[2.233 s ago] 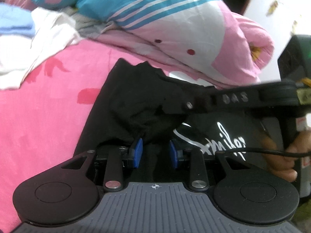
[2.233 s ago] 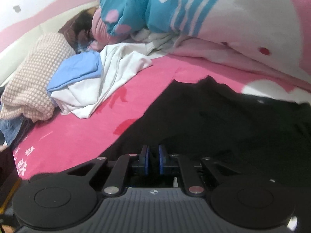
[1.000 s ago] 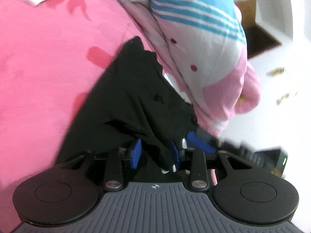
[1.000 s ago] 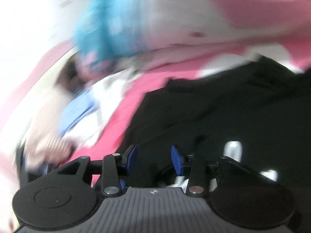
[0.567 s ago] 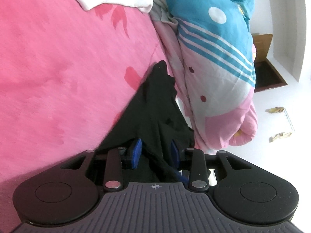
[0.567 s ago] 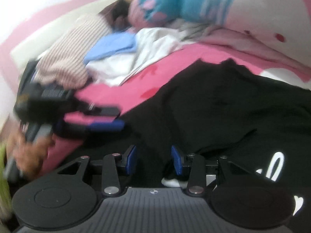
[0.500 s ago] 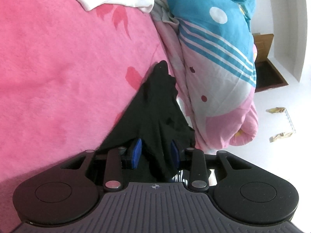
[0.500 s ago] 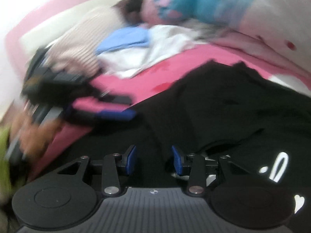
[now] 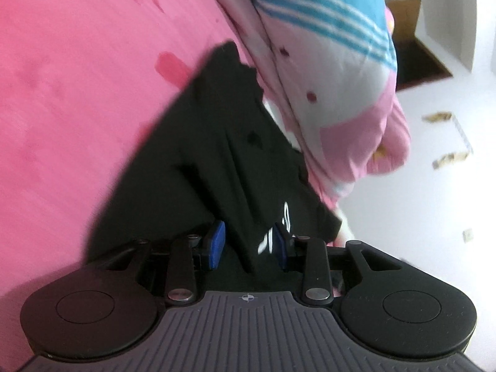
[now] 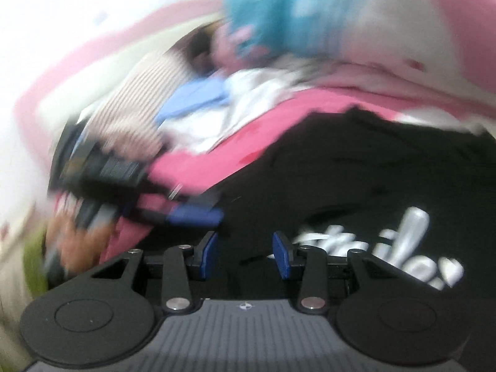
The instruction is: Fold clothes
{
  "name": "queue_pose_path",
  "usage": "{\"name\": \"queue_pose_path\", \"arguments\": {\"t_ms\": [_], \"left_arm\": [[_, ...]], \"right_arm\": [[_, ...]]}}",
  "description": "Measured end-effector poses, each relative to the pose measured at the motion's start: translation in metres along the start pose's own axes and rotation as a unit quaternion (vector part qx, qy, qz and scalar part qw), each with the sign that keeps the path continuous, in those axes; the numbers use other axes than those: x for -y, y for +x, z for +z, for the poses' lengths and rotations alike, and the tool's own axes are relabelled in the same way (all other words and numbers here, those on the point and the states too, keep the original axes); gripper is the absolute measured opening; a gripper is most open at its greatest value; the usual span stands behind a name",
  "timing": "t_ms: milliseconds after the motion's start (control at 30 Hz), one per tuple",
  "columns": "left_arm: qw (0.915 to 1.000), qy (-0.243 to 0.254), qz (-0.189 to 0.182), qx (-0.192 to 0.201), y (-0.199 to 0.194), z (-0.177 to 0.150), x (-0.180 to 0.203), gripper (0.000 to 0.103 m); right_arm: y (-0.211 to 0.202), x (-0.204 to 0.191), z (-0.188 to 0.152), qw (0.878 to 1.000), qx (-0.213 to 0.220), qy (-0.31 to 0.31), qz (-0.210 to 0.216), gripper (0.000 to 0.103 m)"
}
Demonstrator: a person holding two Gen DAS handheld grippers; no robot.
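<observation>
A: Starting nearest: how are the tools seen?

B: The left tool [image 9: 248, 245] is parted, a black T-shirt [image 9: 223, 142] fold draped between its blue pads, not pinched. The right tool [image 10: 245, 252] is spread wide, nothing held.

A: And beyond?

B: The shirt is spread on the pink bed [image 9: 77, 86], the quilt [image 9: 325, 62] behind. A slipped fold is judged likely, since nothing is clamped.

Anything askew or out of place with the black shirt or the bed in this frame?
The black T-shirt lies rumpled and bunched on the pink bedsheet, one edge against the quilt. Loose clothes are heaped behind it. Nothing looks damaged.
</observation>
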State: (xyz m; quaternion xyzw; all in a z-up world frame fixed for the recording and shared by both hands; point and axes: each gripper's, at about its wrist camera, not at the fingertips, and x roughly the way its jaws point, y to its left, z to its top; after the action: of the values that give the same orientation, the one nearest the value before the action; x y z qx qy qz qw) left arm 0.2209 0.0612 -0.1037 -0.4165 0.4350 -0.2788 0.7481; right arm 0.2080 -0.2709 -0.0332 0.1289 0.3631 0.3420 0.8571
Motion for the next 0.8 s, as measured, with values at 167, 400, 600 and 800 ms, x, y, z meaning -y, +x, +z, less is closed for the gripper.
{"name": "queue_pose_path", "arguments": {"t_ms": [167, 400, 600, 800], "left_arm": [[1.0000, 0.006, 0.002, -0.006, 0.011, -0.007, 0.003, 0.033], [0.9995, 0.027, 0.011, -0.012, 0.015, -0.012, 0.009, 0.033], [0.9986, 0.045, 0.025, -0.009, 0.014, -0.020, 0.014, 0.032], [0.9987, 0.045, 0.019, -0.017, 0.007, -0.024, 0.013, 0.032]], "right_arm": [[-0.006, 0.053, 0.014, 0.987, 0.050, 0.153, -0.024, 0.043], [0.013, 0.095, 0.019, 0.963, 0.052, 0.262, -0.045, 0.043], [0.027, 0.096, 0.025, 0.956, 0.050, 0.284, -0.062, 0.042], [0.035, 0.096, 0.030, 0.953, 0.051, 0.293, -0.064, 0.042]]}}
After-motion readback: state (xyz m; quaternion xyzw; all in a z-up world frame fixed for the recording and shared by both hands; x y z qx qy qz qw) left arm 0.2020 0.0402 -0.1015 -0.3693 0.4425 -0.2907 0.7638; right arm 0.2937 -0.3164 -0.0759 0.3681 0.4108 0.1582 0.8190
